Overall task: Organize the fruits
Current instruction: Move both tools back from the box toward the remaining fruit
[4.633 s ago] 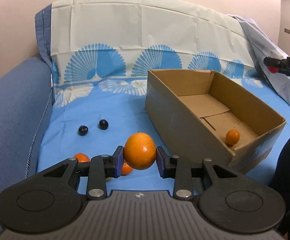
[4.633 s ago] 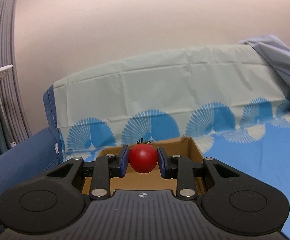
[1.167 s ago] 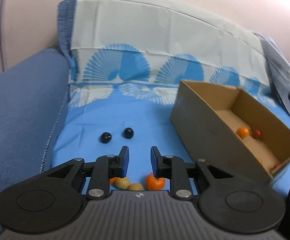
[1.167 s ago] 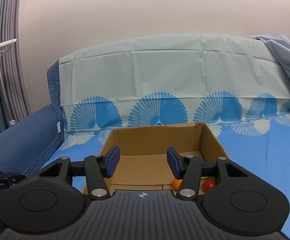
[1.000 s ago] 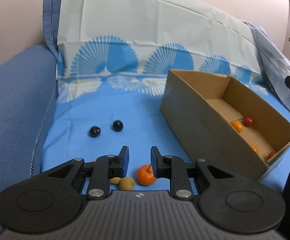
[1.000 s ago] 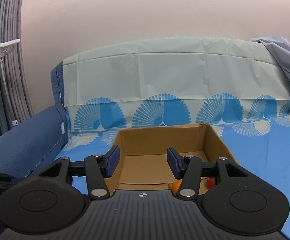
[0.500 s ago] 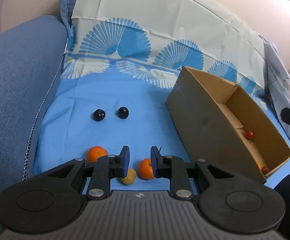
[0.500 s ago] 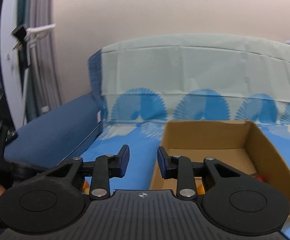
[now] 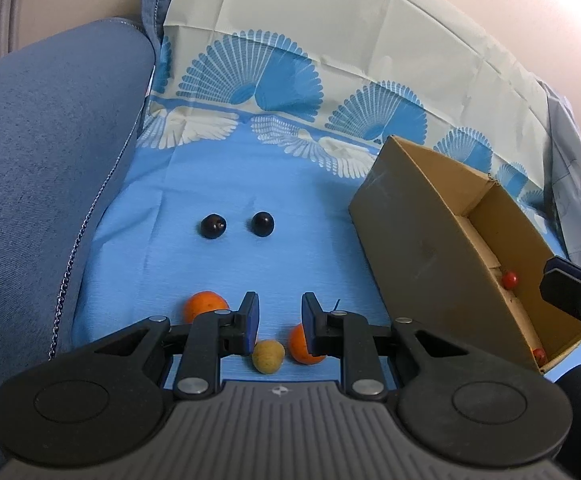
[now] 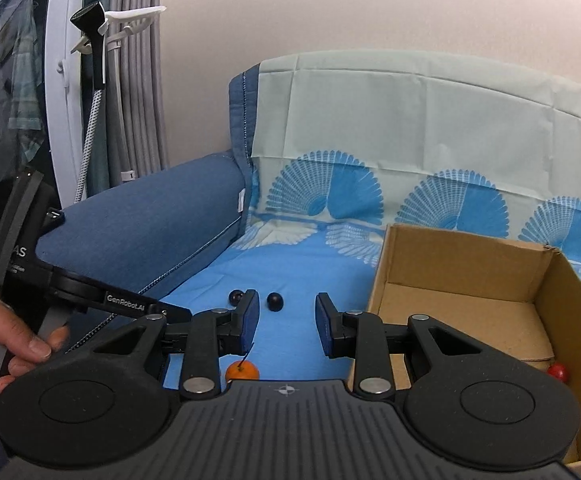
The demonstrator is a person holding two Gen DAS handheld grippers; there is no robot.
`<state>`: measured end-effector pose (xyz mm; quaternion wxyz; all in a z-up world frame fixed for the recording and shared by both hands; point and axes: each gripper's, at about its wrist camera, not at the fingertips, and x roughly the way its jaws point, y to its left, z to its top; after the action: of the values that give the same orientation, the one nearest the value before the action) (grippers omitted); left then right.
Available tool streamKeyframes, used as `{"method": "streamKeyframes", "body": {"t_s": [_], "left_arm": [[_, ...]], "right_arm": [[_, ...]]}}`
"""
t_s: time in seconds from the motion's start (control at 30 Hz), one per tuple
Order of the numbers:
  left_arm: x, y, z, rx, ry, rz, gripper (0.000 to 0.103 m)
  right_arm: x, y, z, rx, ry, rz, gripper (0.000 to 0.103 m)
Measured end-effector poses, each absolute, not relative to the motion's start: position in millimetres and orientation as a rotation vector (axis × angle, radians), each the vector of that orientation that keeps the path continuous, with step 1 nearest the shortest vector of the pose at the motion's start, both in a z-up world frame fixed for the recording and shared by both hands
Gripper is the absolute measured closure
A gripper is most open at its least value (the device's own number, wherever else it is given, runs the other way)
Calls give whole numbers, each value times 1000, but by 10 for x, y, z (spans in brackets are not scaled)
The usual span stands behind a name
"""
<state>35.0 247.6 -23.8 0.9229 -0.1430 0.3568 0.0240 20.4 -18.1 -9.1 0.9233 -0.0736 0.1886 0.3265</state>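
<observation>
Hovering low over the blue patterned cloth (image 9: pixel 310 208), the left gripper (image 9: pixel 277 322) points down at the fruit not yet boxed. Its jaws are at their narrowest setting, a small gap remaining between the pads, and nothing is held. A pale yellow-green fruit (image 9: pixel 267 356) lies just below that gap, at 6 o'clock of the fingertips. An orange with a stem (image 9: pixel 304 344) sits partly behind the right finger, at 4 o'clock. A second orange (image 9: pixel 205 305) lies at 9 o'clock of the left finger. Two dark round fruits (image 9: pixel 236 225) rest side by side at 12 o'clock, well apart from the gripper.

The cardboard box (image 9: pixel 430 240) stands at 3 o'clock in the left wrist view. Small red fruits (image 9: pixel 510 279) and some orange ones lie on its floor.

The right gripper (image 10: pixel 284 322) is also empty, jaws narrowly parted with bare cloth between them. In its view the stemmed orange lies at 7 o'clock and the box at 3 o'clock. A hand (image 10: pixel 10 344) holding the left tool shows at 9 o'clock.

Step in hand, as judged: selection of the next fruit, with several already deposited. The next move calls for widening the left jaws, since either near fruit appears broader than the present gap. The gripper must then descend so the pads straddle one fruit only. Crowding between the yellow-green fruit and its neighbour risks nudging one away.
</observation>
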Motion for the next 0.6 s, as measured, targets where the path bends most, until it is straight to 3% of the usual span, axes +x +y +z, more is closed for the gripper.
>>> {"method": "streamKeyframes", "body": {"t_s": [0.6], "left_arm": [[371,2618,-285,-372,765,87,78]], "right_arm": [[192,-22,-202,-155,414,734,71]]}}
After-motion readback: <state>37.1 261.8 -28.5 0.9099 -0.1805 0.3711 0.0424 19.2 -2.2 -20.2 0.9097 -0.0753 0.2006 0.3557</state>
